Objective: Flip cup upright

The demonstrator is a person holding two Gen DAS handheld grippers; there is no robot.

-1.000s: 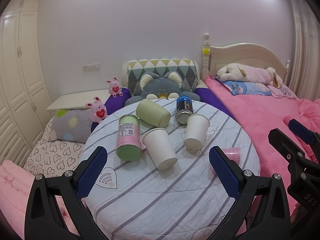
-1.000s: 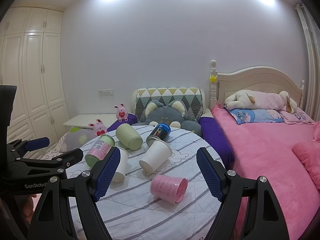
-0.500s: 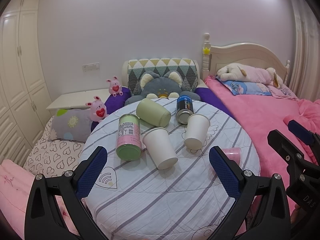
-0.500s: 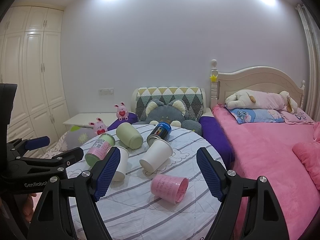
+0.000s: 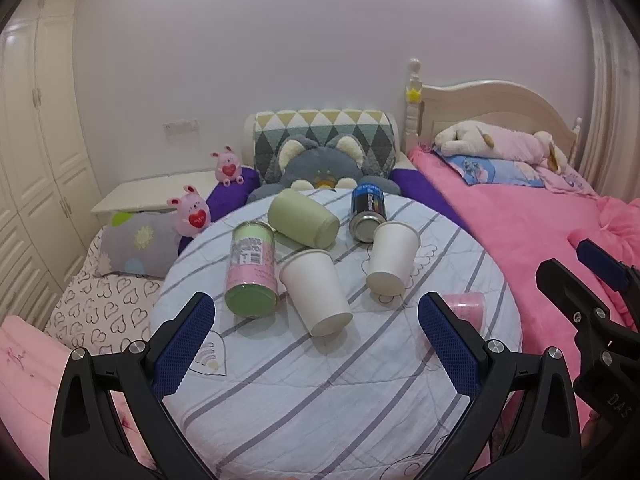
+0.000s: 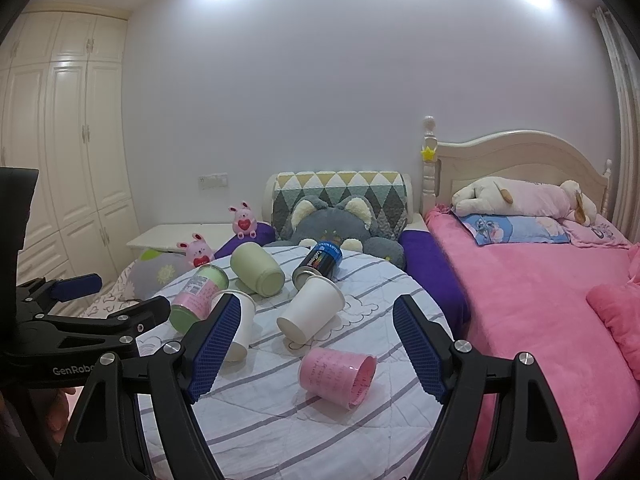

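Note:
Several cups and cans lie on their sides on a round table with a striped cloth. Two white paper cups, a pale green cup and a pink cup lie there. The pink cup is partly hidden behind my left finger in the left wrist view. My left gripper is open and empty above the table's near part. My right gripper is open and empty, with the pink cup just beyond its fingertips.
A pink-and-green can and a dark blue can also lie on the table. A grey plush cushion sits behind it, a pink bed to the right, and white wardrobes to the left.

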